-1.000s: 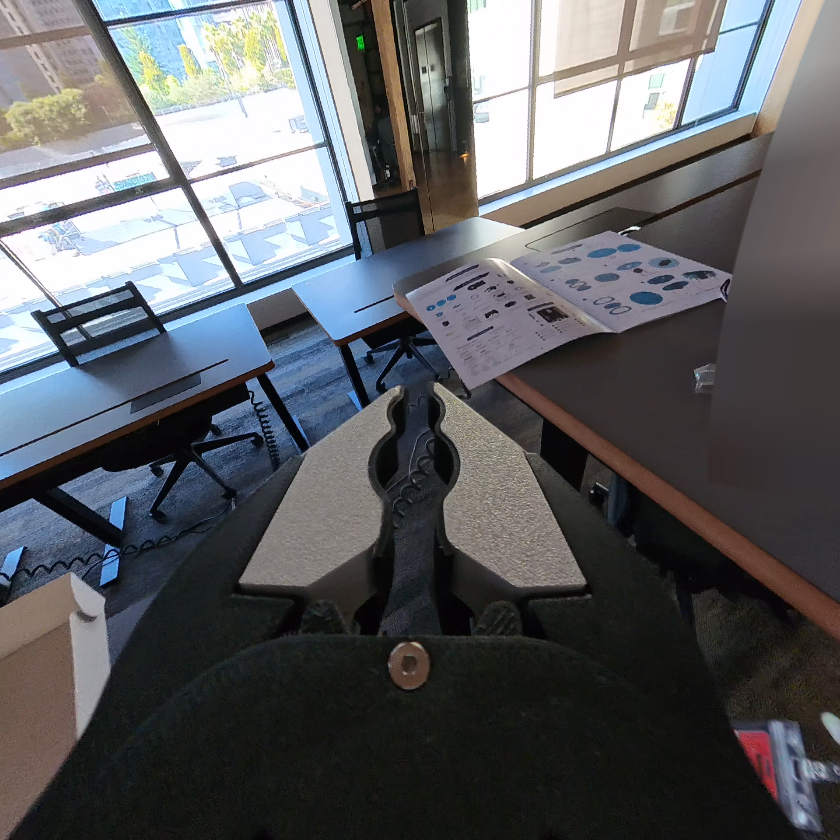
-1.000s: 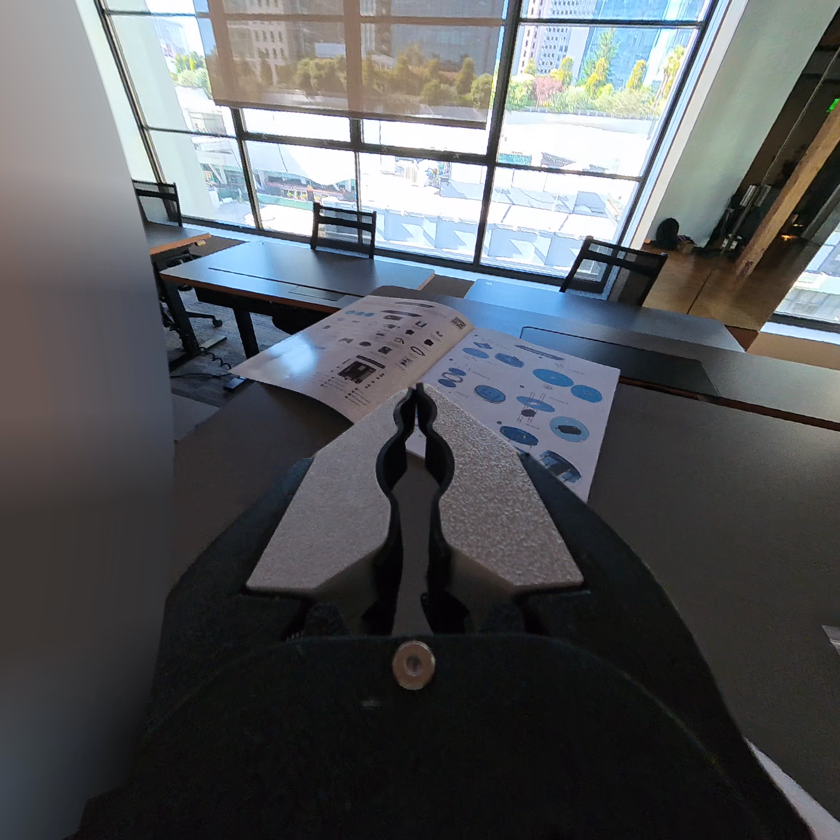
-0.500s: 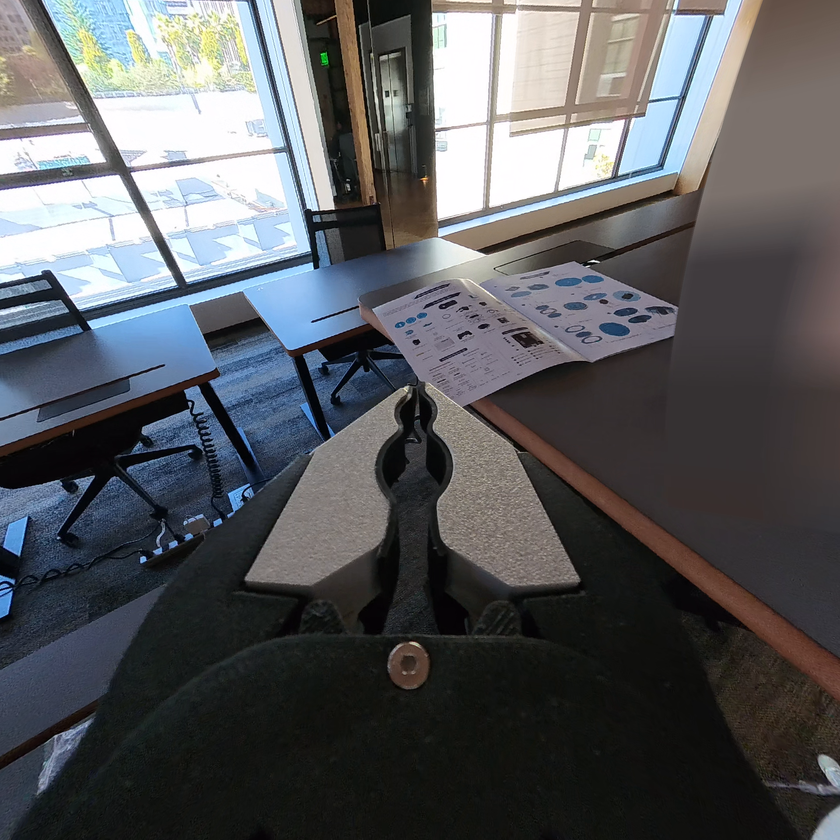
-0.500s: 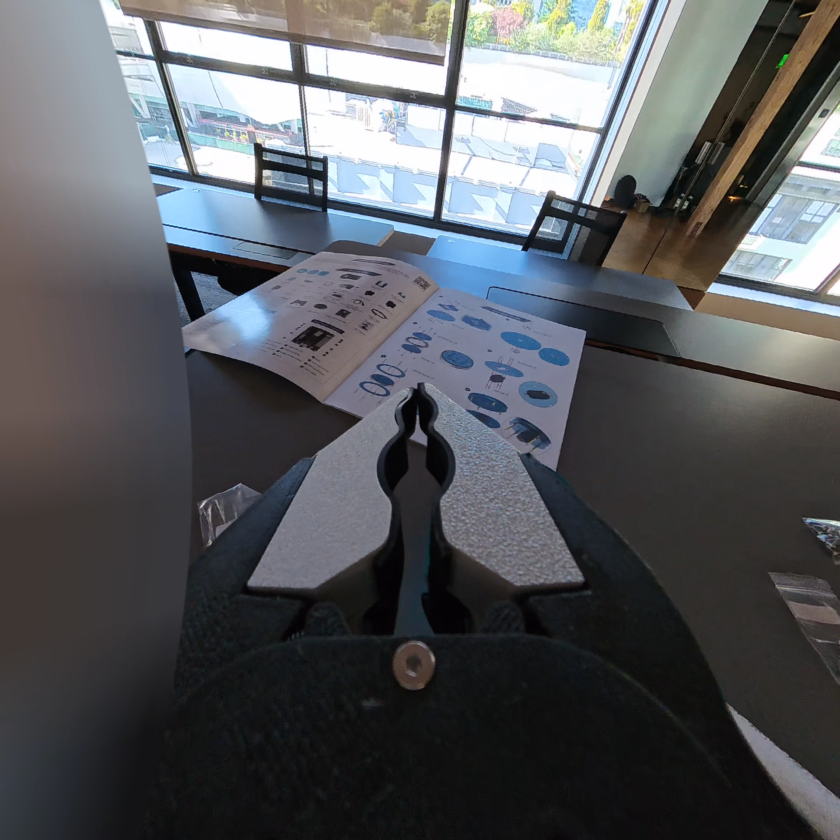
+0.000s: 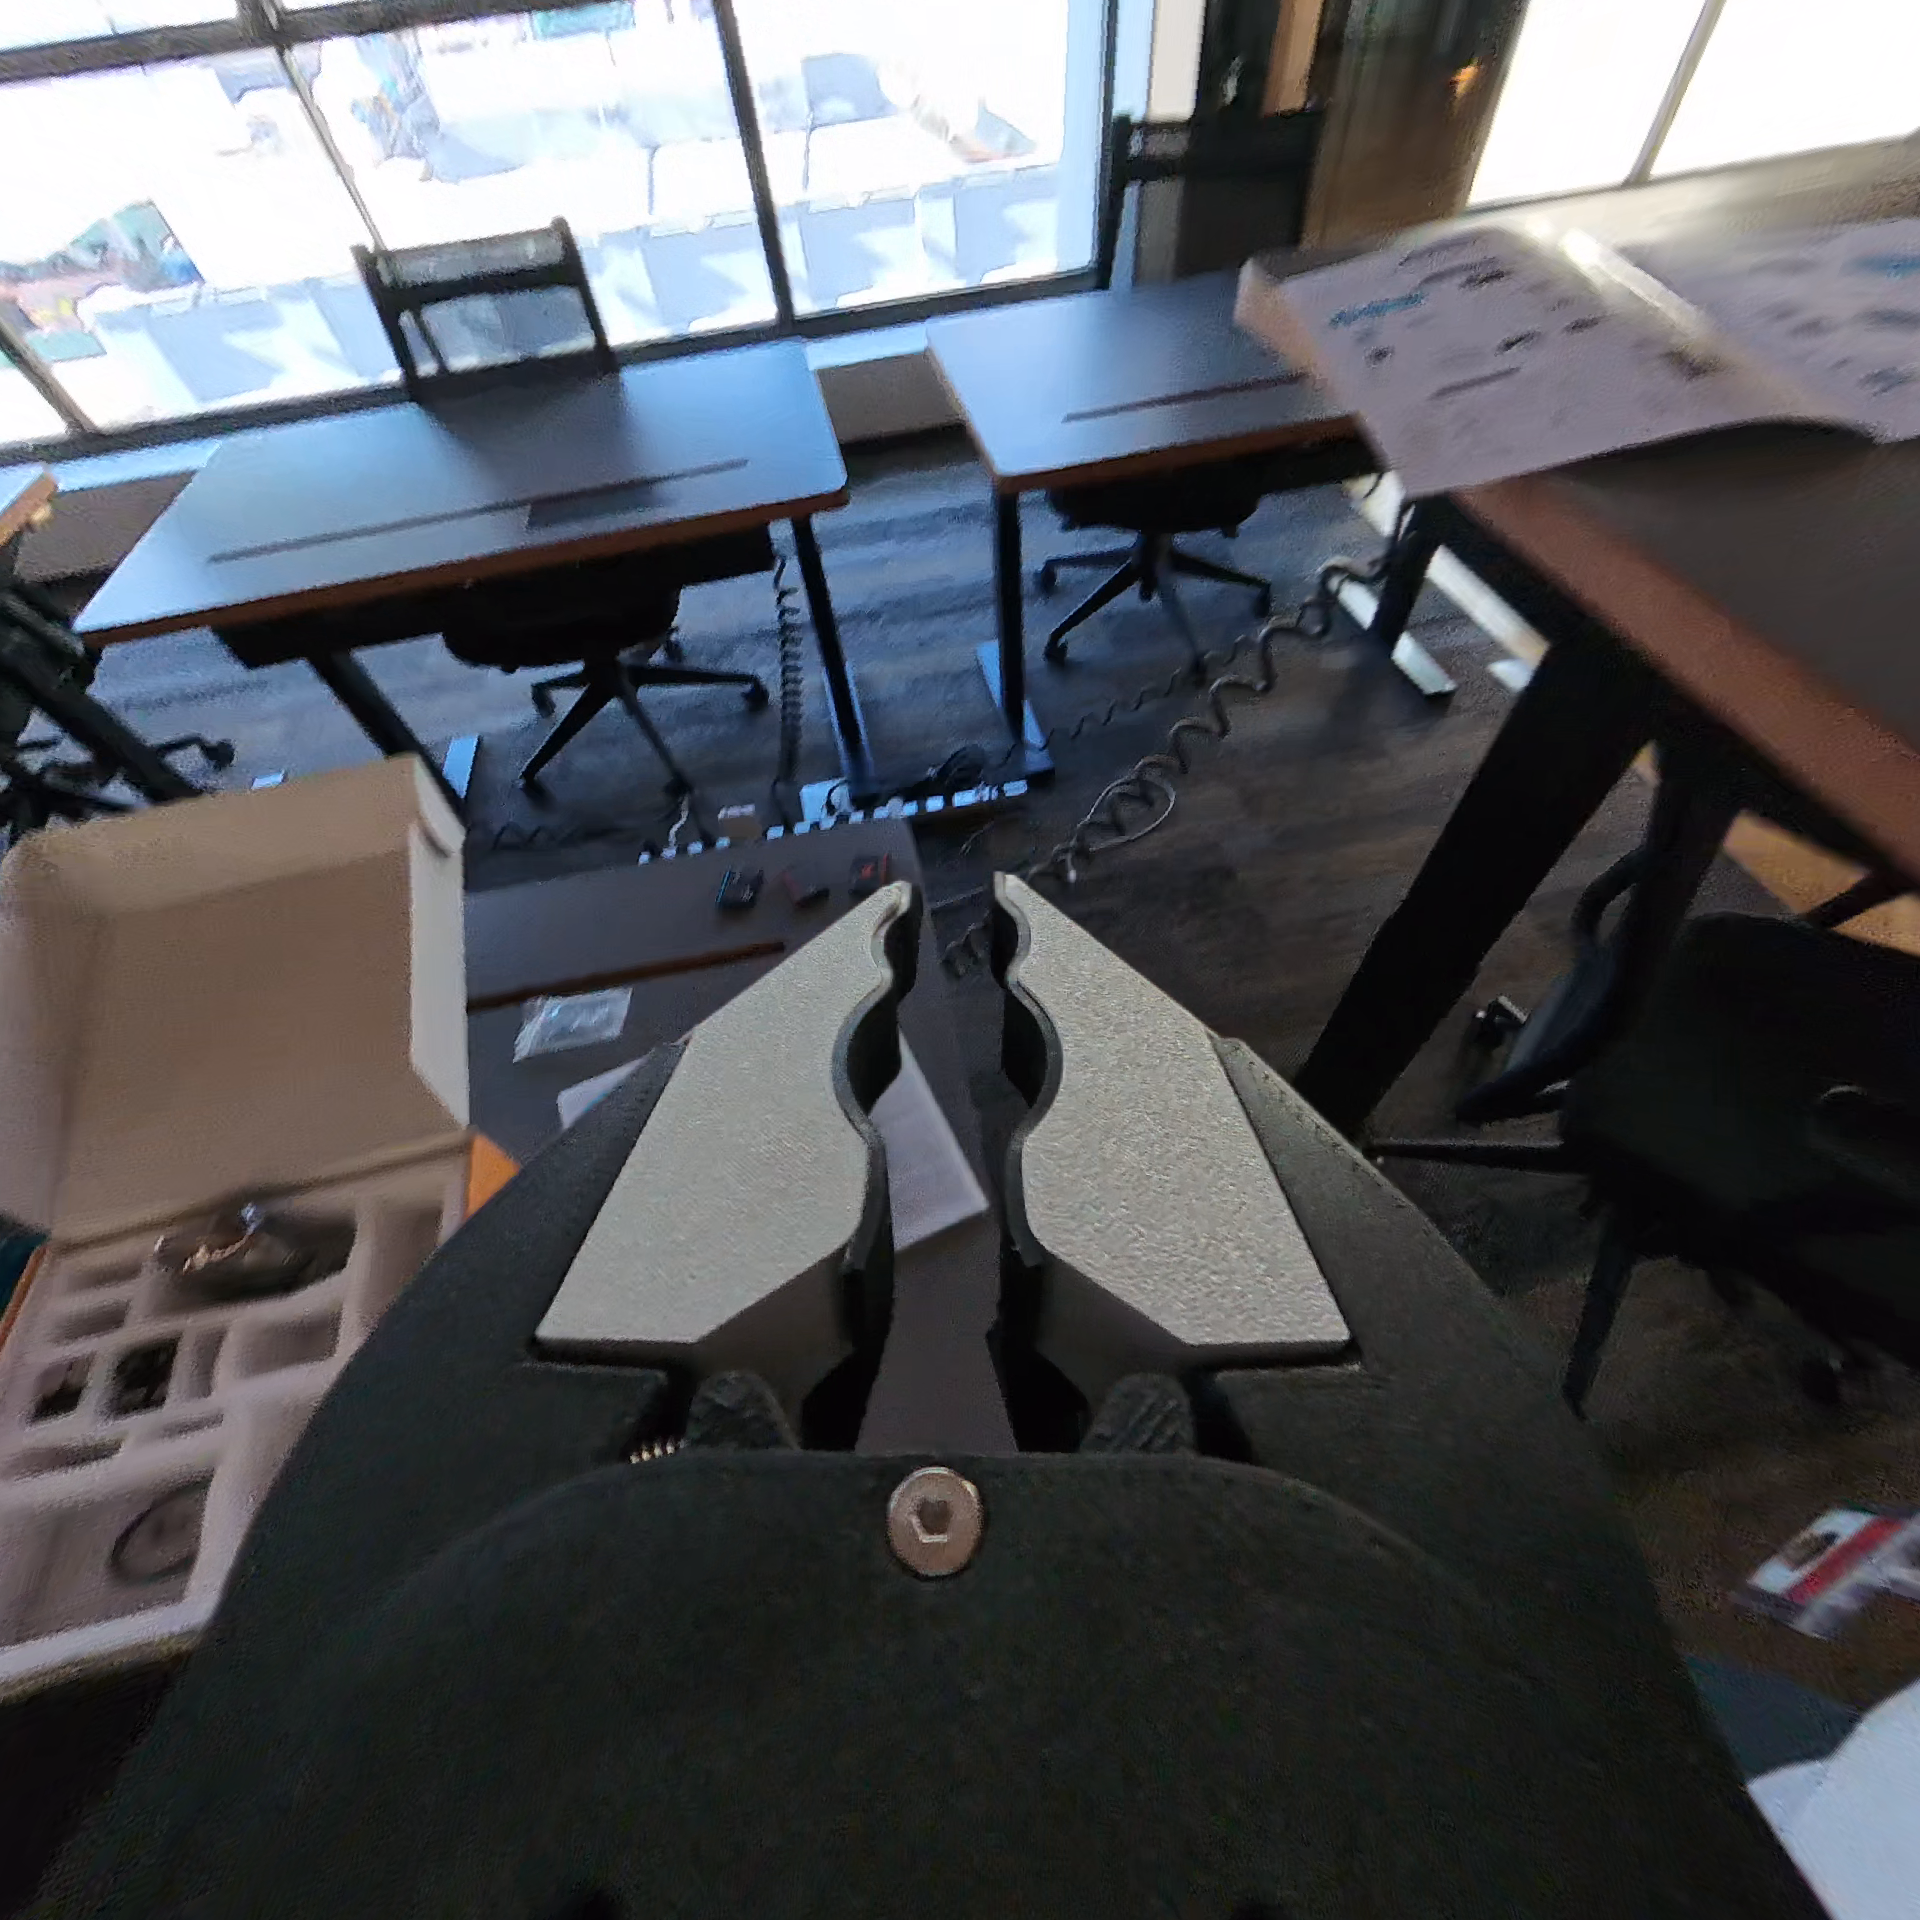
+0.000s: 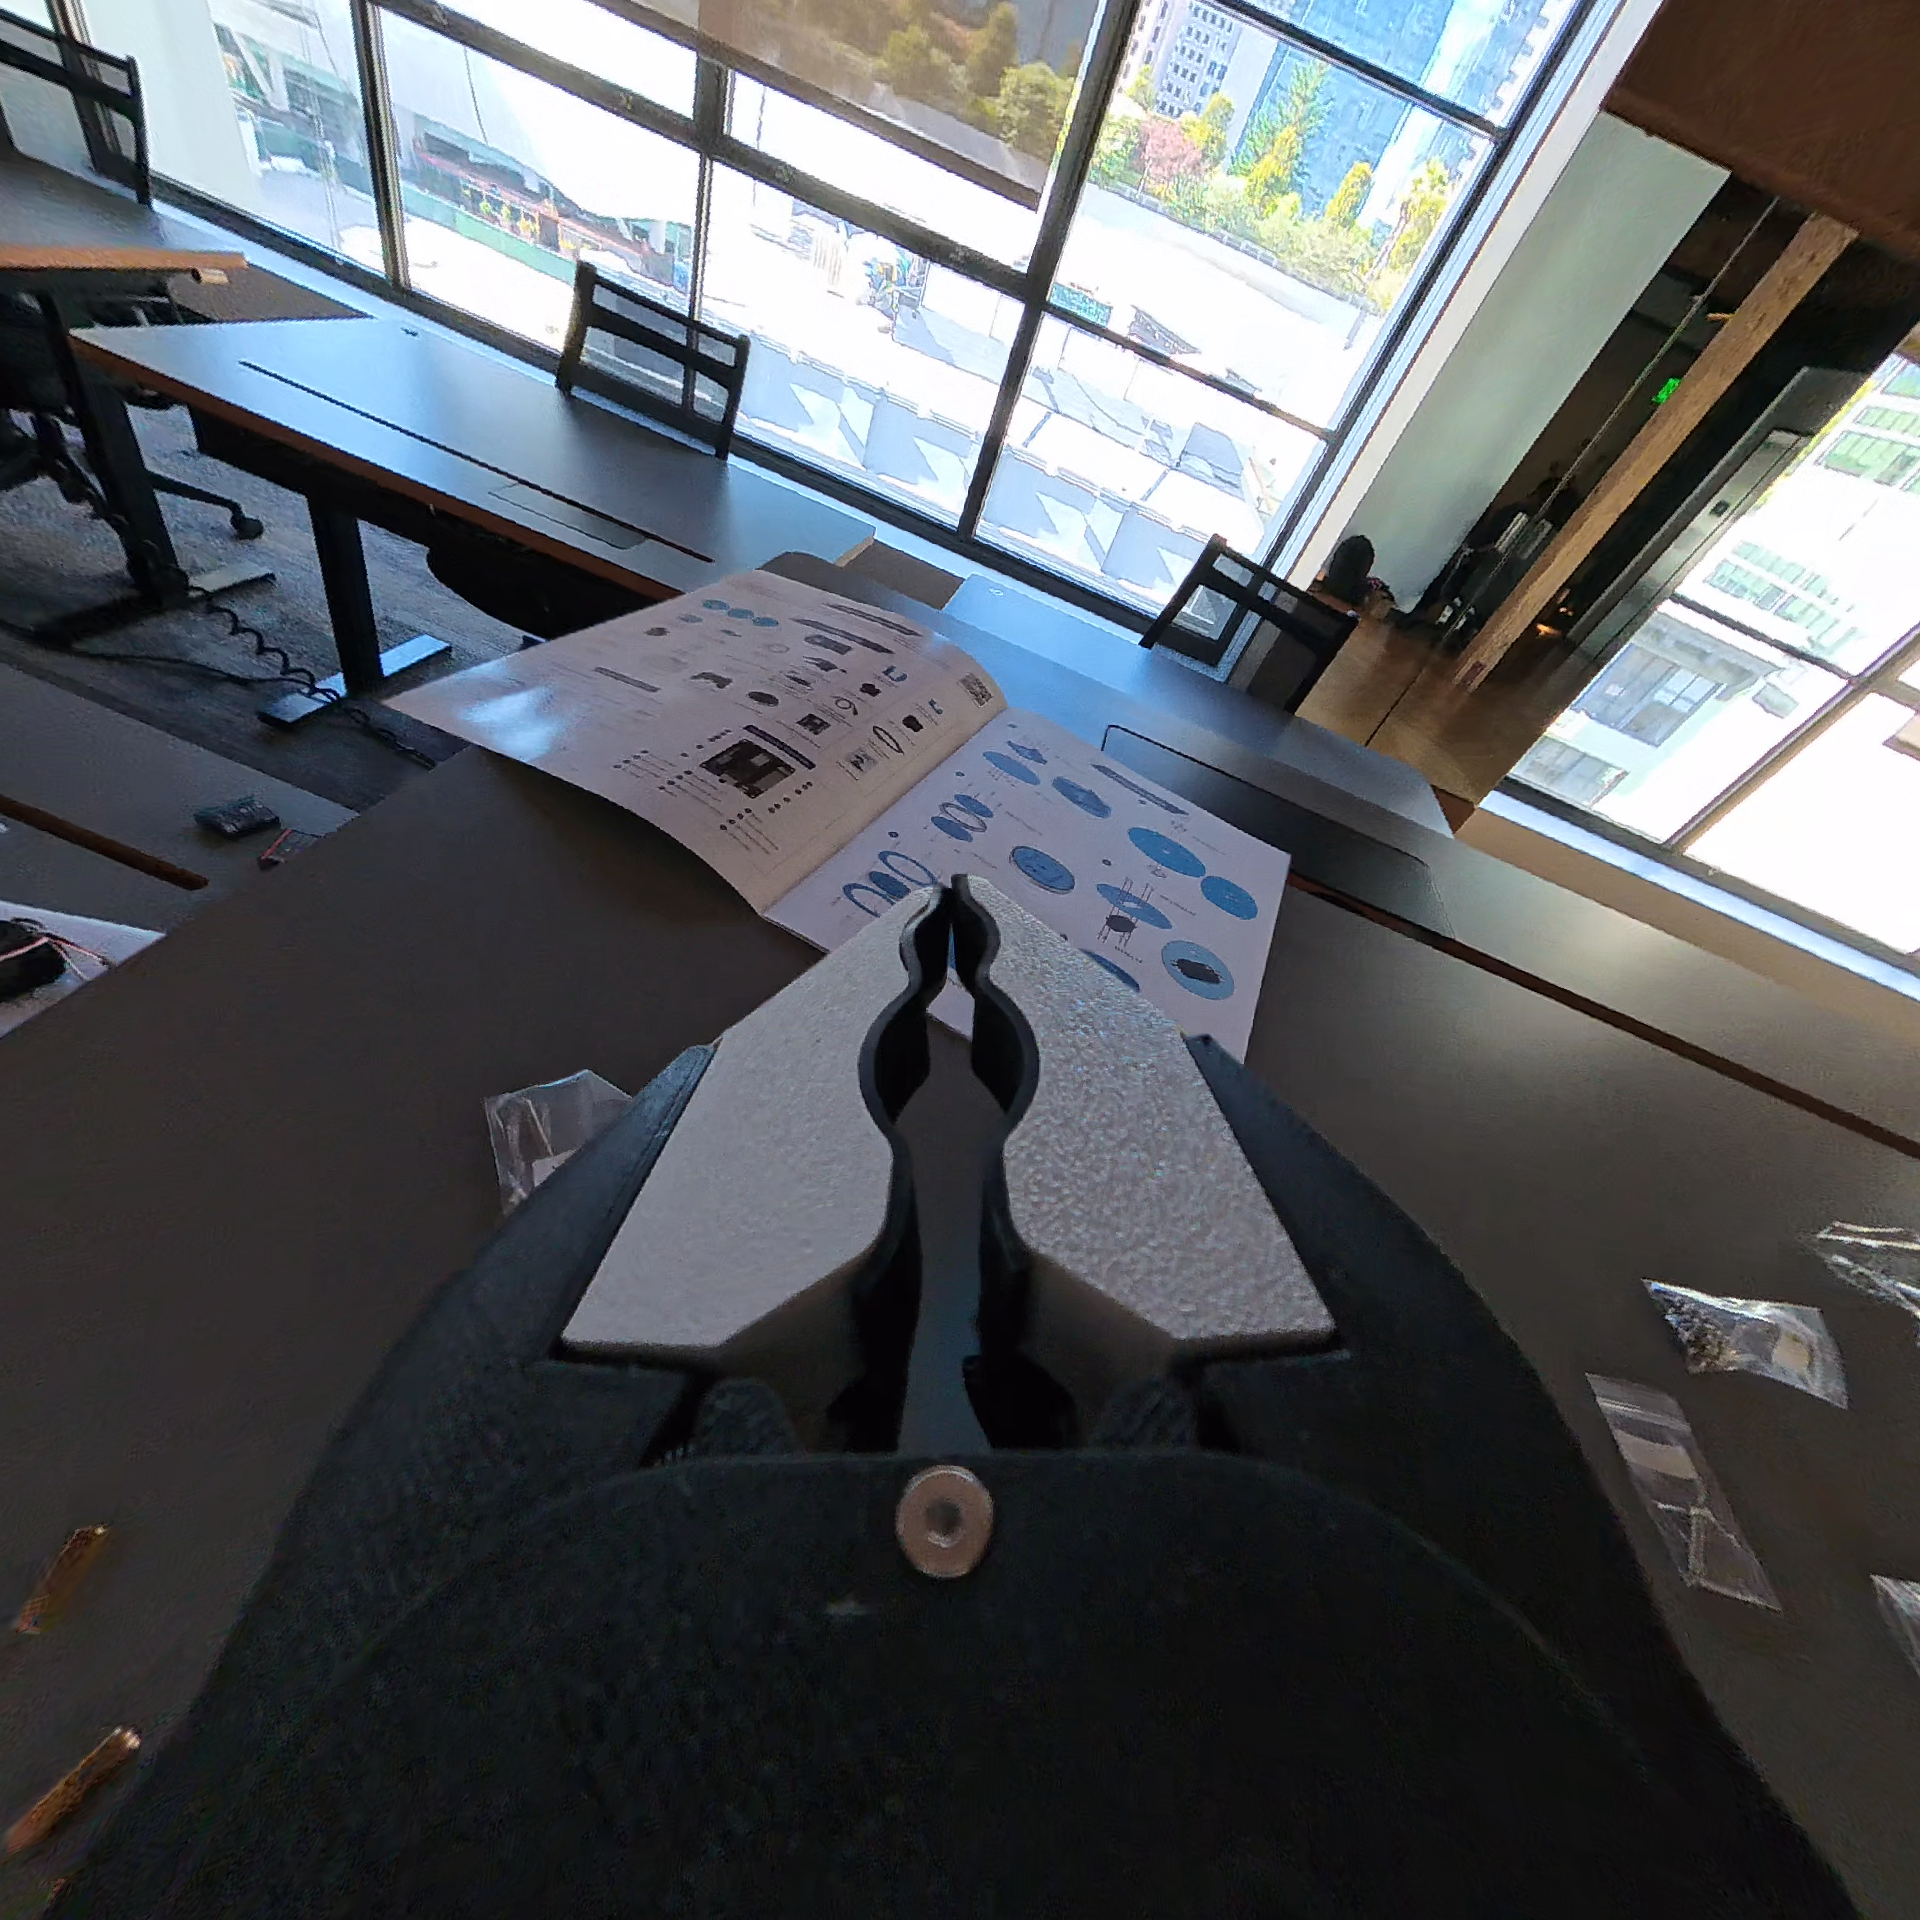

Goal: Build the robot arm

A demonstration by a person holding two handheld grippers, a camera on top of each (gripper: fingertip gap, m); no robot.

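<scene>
My left gripper point(image 5: 957, 896) is slightly open and empty. It hangs over a low dark table point(image 5: 623, 925), above a white sheet point(image 5: 930, 1153). An open cardboard box point(image 5: 208, 987) with a white foam insert point(image 5: 156, 1382) holding small parts lies to its left. My right gripper point(image 6: 952, 896) is shut and empty above a dark desk point(image 6: 416, 1039). Its tips point at the near edge of an open booklet point(image 6: 831, 748) with blue diagrams. The booklet also shows, blurred, in the left wrist view point(image 5: 1538, 343).
Clear plastic parts bags point(image 6: 1745, 1340) lie right of the right gripper and a small one point(image 6: 540, 1127) lies left. Brass pieces point(image 6: 62, 1579) sit at the desk's left edge. A desk leg point(image 5: 1486, 883) and a black chair point(image 5: 1766, 1122) stand right of the left gripper.
The left gripper has swung left and downward, away from the desk toward the low table and box, and its jaws have parted. The right gripper has stayed shut and tilted slightly over the desk.
</scene>
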